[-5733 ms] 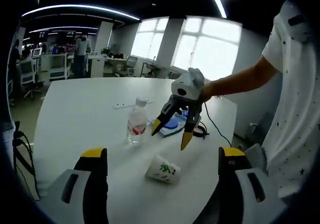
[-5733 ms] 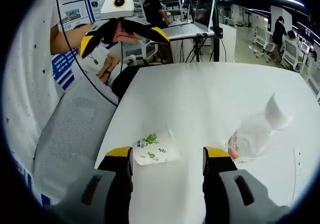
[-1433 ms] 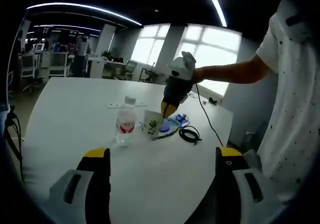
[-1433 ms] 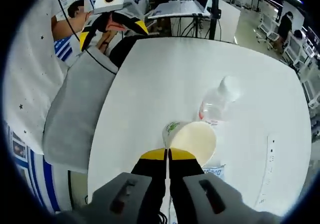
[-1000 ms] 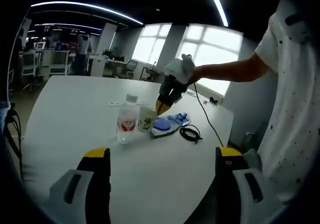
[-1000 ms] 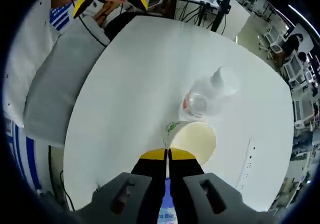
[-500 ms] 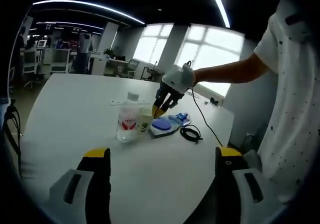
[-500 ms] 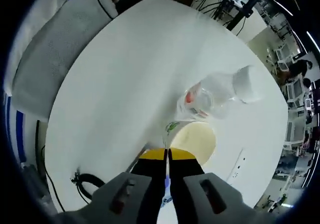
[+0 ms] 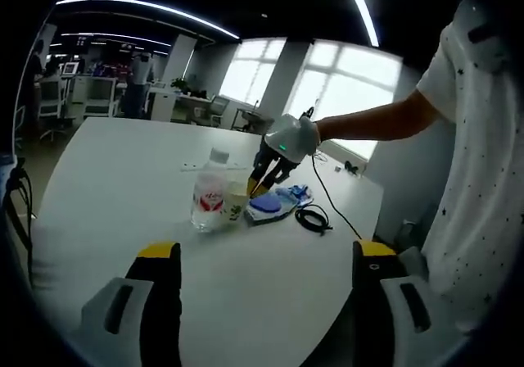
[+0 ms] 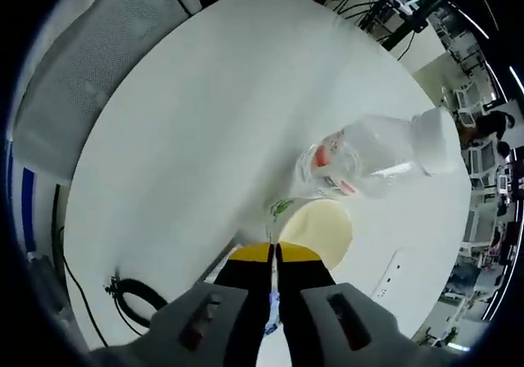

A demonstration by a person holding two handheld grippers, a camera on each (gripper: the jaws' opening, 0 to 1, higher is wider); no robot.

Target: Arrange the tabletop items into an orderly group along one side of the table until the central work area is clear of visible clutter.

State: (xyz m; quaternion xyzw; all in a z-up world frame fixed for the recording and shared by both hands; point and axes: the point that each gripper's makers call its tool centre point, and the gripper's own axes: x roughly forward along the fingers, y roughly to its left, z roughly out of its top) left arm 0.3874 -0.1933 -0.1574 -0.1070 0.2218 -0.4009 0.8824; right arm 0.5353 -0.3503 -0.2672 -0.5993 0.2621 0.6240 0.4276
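Observation:
A paper cup with a green leaf print stands upright, its open mouth facing the right gripper view. My right gripper is shut on its near rim. A clear water bottle with a red label and white cap stands right beside the cup. In the left gripper view the bottle and cup sit together near the middle of the white table, with the right gripper reaching down onto the cup. My left gripper hovers open over the table's near edge, holding nothing.
A blue packet and a coiled black cable lie just right of the cup; the cable also lies near the table edge. A person's arm and white shirt fill the right side. Desks and chairs stand far behind.
The cup lay on its side near the front edge; my right gripper took it by the rim and carried it upright to beside the bottle. In the last half second it shifted only slightly.

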